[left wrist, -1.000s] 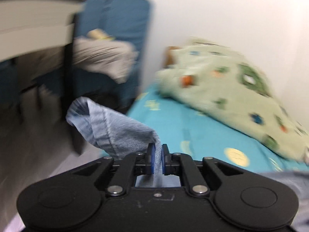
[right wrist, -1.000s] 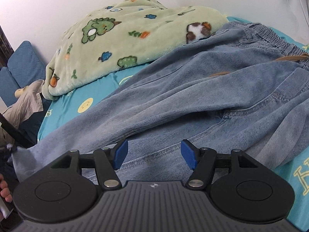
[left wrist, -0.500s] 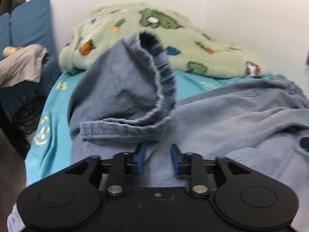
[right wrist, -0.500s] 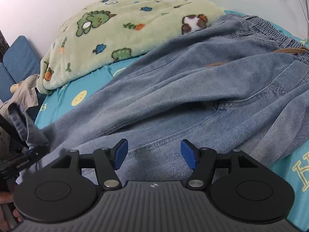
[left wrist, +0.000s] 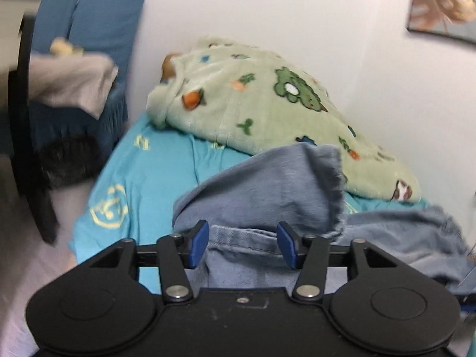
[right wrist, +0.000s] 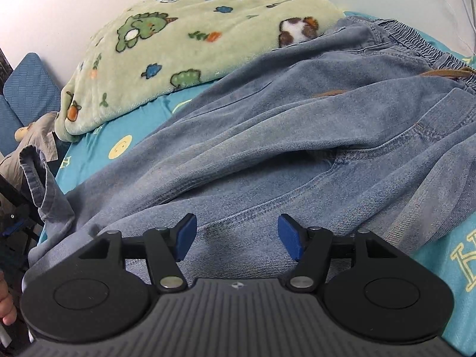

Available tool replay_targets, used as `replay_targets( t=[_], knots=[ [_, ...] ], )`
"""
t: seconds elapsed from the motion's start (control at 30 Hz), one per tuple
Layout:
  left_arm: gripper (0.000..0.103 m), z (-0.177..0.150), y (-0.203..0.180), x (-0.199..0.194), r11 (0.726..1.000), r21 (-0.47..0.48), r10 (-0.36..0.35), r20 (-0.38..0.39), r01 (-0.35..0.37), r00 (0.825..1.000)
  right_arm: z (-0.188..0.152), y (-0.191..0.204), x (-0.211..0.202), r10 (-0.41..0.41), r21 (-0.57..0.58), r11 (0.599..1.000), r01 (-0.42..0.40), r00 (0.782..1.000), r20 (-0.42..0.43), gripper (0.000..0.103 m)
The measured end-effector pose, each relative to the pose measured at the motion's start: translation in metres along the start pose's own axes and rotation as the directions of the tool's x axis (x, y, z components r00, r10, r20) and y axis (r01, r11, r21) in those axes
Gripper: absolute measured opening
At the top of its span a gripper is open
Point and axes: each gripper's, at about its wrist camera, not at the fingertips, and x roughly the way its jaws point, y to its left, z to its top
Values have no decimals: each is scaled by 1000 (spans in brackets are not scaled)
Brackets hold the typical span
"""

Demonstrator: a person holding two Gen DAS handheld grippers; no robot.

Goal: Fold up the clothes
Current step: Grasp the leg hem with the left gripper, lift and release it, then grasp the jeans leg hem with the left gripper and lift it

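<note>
Light blue jeans [right wrist: 297, 154] lie spread on the bed's turquoise sheet [right wrist: 89, 151], waistband at the far right. One leg end [left wrist: 267, 187] is folded back over the rest of the jeans; it also shows at the left of the right wrist view [right wrist: 41, 178]. My left gripper [left wrist: 242, 245] is open and empty, just behind that folded leg end. My right gripper [right wrist: 237, 238] is open and empty, low over the thigh of the jeans.
A green cartoon-print blanket [left wrist: 267, 110] is bunched along the white wall behind the jeans. Blue cushions with a grey cloth [left wrist: 68, 86] and a black frame [left wrist: 26, 136] stand off the bed's left end. A poster [left wrist: 443, 3] hangs on the wall.
My left gripper was shut on the leg end, carried it over the jeans, then opened and let it go. It has now drawn back. The right gripper has barely moved.
</note>
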Motion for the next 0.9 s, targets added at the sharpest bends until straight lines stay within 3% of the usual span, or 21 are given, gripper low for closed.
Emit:
replay_targets(
  t=[0.2,0.43,0.57,0.7,0.73,0.9],
  knots=[
    [53,-2,19,20,1000,-22,5,-57,-6,998,0,-3,2,3,18,1000,-3,1000,-12,64],
    [51,-10,24,36,993,-50,-114,-110,109,987,-1,-3,7,3,21,1000,-2,1000,-25,64],
    [47,-12,12,47,995,2,-97,-124,98,988,-1,-4,7,2,23,1000,-1,1000,-28,64],
    [11,-12,6,44,998,19,-64,-101,66,993,-1,-4,9,0,21,1000,0,1000,-28,64],
    [6,-11,5,42,998,20,-52,-91,55,994,-1,-4,9,-1,21,1000,2,1000,-28,64],
    [4,10,10,4,994,-99,-45,74,52,996,0,-4,7,-7,15,1000,7,1000,-22,64]
  ],
)
